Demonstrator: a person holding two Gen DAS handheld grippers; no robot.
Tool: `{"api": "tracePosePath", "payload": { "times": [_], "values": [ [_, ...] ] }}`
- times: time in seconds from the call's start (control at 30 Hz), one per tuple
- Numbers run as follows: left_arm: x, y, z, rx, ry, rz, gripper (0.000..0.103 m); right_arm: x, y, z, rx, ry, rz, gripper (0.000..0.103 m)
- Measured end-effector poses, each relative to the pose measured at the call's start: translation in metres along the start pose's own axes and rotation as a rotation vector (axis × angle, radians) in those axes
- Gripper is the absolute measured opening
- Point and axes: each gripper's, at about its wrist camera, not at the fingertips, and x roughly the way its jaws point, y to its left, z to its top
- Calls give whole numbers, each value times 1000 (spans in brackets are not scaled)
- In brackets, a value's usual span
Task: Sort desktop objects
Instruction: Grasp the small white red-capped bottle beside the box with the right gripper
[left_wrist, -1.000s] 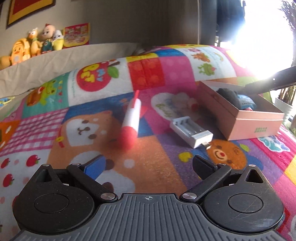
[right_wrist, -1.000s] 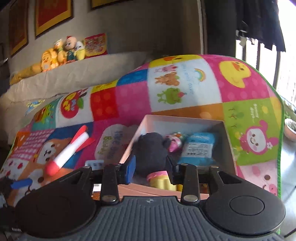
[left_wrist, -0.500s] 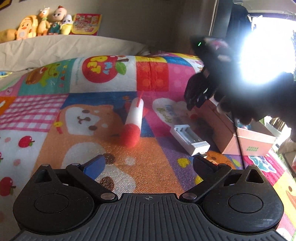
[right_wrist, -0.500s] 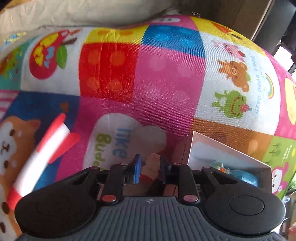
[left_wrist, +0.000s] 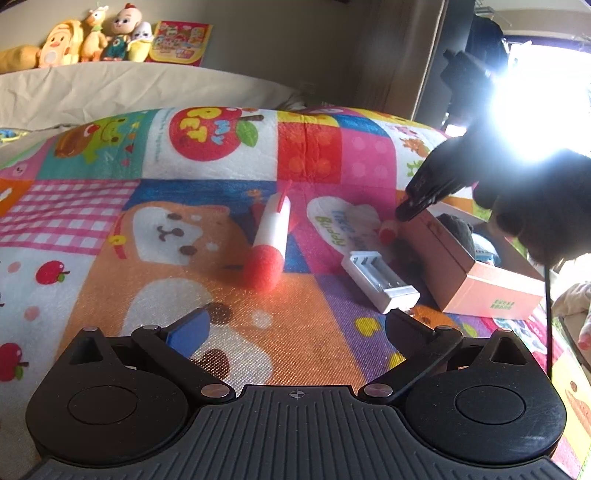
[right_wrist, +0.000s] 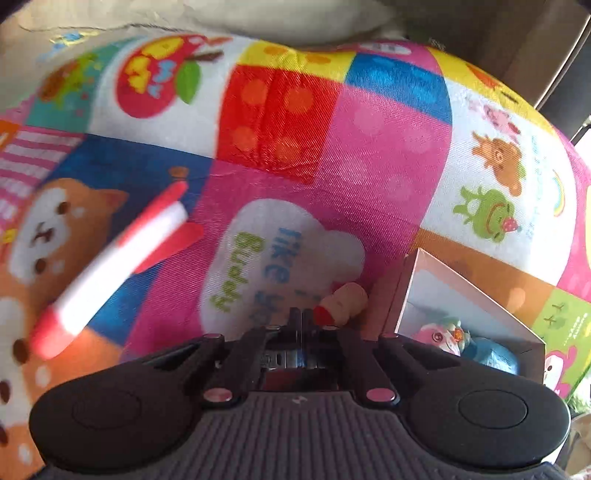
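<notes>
A red-and-white foam rocket (left_wrist: 270, 242) lies on the colourful quilt, ahead of my open, empty left gripper (left_wrist: 295, 325); it also shows in the right wrist view (right_wrist: 110, 266). A white battery charger (left_wrist: 380, 286) lies to its right, beside a pink box (left_wrist: 480, 288) that holds toys. A small beige toy with a red end (right_wrist: 341, 304) lies next to the box wall. My right gripper (right_wrist: 301, 319) has its fingers closed together, just left of that toy and touching nothing I can see. From the left wrist view it (left_wrist: 417, 206) hovers over the toy (left_wrist: 388, 232).
The pink box (right_wrist: 413, 280) holds a black plush (left_wrist: 458, 232), a blue packet (right_wrist: 491, 356) and a small figure (right_wrist: 439, 334). Plush toys (left_wrist: 96, 37) line a ledge at the back. Bright window glare fills the right.
My right gripper has left the box, dropped to the quilt beside the small beige toy, and its fingers have shut together. The left gripper has stayed open, edging slightly forward.
</notes>
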Motion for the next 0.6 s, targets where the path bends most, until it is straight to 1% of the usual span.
{"api": "tracePosePath", "payload": {
  "times": [0.1,0.13,0.2,0.23,0.27,0.3,0.33,0.4,0.47,0.5,0.53,0.6],
  "values": [
    [0,-4,-1,20,-1,16,103,0,-14,7,83,21,5,2],
    [0,-4,-1,22,-2,17,103,5,-17,11,106,26,-3,4],
    [0,-4,-1,21,2,19,103,20,-15,19,114,39,-26,8],
    [0,-4,-1,20,3,19,103,29,-13,22,107,48,-44,16],
    [1,-3,-1,18,4,18,103,37,-9,25,94,54,-60,27],
    [1,-2,-1,16,3,16,103,44,-4,27,81,55,-80,31],
    [0,-2,-1,13,2,15,103,54,1,29,56,63,-114,31],
    [0,-1,-1,6,2,11,103,74,11,33,17,113,-188,31],
    [1,0,-1,-1,6,5,103,83,19,35,-38,112,-243,32],
    [1,1,-1,-5,7,4,103,86,23,34,-71,111,-254,32],
    [1,1,-1,-9,7,2,103,86,26,33,-93,105,-255,28],
    [1,2,-1,-14,9,0,103,80,31,28,-135,96,-238,28]
  ]
}}
